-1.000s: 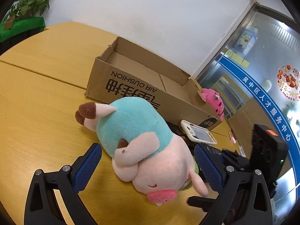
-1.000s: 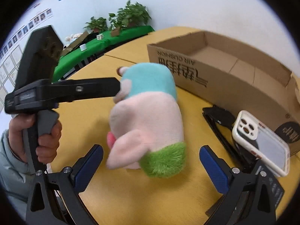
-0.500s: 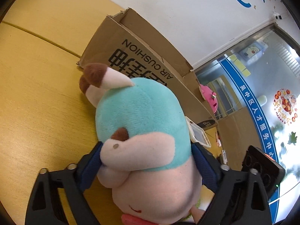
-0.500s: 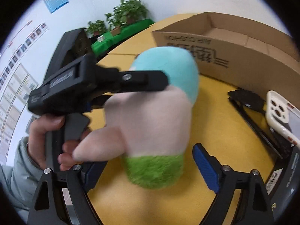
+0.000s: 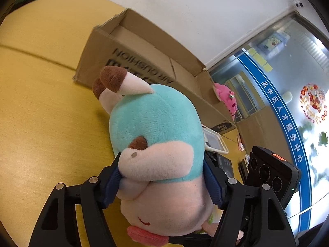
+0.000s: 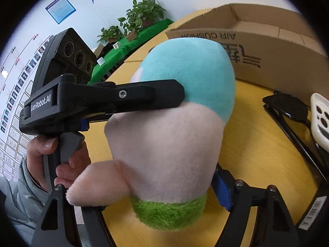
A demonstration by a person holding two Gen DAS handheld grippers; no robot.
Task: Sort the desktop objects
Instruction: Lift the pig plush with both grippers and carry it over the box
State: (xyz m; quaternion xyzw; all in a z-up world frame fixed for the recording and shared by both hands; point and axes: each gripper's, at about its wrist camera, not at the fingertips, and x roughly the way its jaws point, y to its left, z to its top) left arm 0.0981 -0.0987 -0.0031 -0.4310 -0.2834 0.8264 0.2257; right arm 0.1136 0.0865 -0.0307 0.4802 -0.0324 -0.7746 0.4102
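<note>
A plush pig (image 5: 156, 135) with a teal body, pink head and green base fills both views. My left gripper (image 5: 162, 183) is shut on the plush pig, its blue pads pressed into both sides. In the right wrist view the pig (image 6: 174, 123) sits between my right gripper's (image 6: 164, 187) fingers, which press against its pink head just above the green base. The left gripper's black finger (image 6: 131, 94) crosses the pig's side there. An open cardboard box (image 5: 144, 61) stands behind the pig on the yellow table (image 5: 41, 123).
A white-cased phone (image 6: 319, 119) lies on a black stand (image 6: 287, 111) to the right, by the box (image 6: 257, 41). A pink plush (image 5: 225, 98) sits past the box's right end. Potted plants (image 6: 141, 14) stand at the far table edge.
Both grippers moved in around the plush pig and closed on it. The pig has tipped up from lying on the table and sits higher against the box.
</note>
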